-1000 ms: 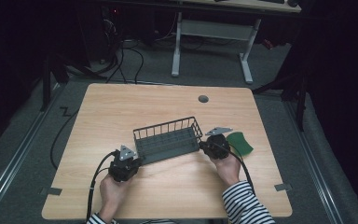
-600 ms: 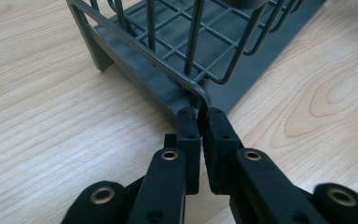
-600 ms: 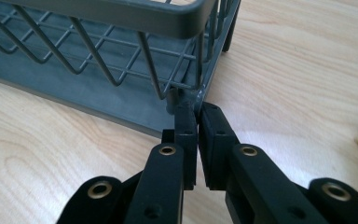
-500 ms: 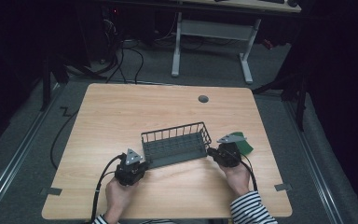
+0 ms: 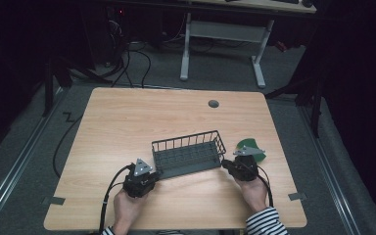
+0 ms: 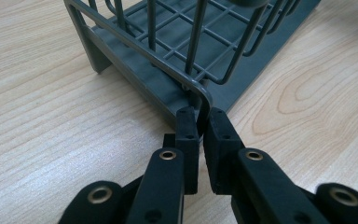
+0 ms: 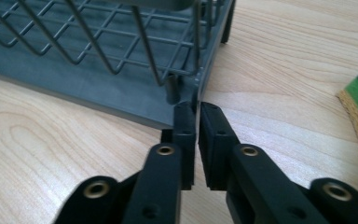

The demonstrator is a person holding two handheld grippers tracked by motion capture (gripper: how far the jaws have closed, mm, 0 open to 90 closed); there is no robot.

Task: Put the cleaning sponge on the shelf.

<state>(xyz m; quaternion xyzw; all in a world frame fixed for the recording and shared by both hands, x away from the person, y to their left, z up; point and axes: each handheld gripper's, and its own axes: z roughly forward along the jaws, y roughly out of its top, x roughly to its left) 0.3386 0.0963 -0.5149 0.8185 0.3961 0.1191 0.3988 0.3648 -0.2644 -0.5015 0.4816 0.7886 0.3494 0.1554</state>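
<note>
We hold the wire basket (image 5: 188, 154) at both ends as it sits on the counter (image 5: 127, 122) near its front edge. Our left gripper (image 6: 200, 123) pinches the rim wire at the basket's near left corner, and our right gripper (image 7: 196, 116) pinches the corner wire at its right end. A green sponge (image 5: 251, 147) lies just beside the right gripper.

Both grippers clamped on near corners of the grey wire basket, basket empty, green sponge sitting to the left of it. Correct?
Wrong side. In the high view the green sponge lies to the right of the grey wire basket, just beyond the right gripper. The rest holds: the left gripper and the right gripper are each shut on a near corner, and the basket is empty.
</note>
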